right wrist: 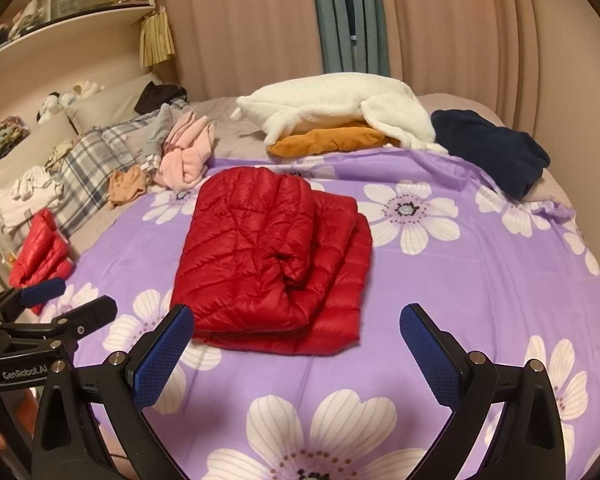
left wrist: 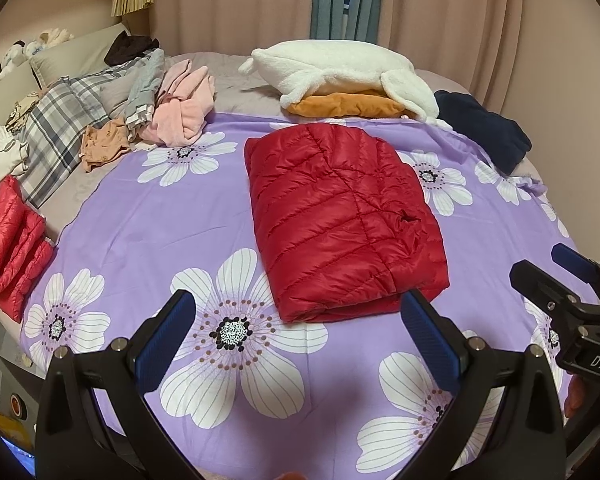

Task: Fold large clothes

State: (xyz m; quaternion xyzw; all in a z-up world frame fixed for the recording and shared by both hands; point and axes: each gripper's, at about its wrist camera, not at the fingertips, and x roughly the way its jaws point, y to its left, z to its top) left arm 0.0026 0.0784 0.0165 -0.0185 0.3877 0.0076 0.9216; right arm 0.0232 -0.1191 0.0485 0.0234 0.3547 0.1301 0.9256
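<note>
Left wrist view: the left gripper (left wrist: pixel 300 336) stands with jaws wide apart, holding nothing, above the purple floral sheet (left wrist: pixel 148 224). The red puffer jacket (left wrist: pixel 340 224) lies folded mid-sheet, just beyond the fingertips. The right gripper (left wrist: pixel 556 272) enters at the right edge, also apart and empty. A second red jacket (left wrist: pixel 12 252) lies folded at the left bed edge.

Right wrist view: the right gripper (right wrist: pixel 298 336) is spread, empty. The folded jacket (right wrist: pixel 272 264) lies directly ahead. A white fleece (right wrist: pixel 332 112) rests over an orange garment (right wrist: pixel 328 140) behind it; a navy garment (right wrist: pixel 496 152) lies at right.
</note>
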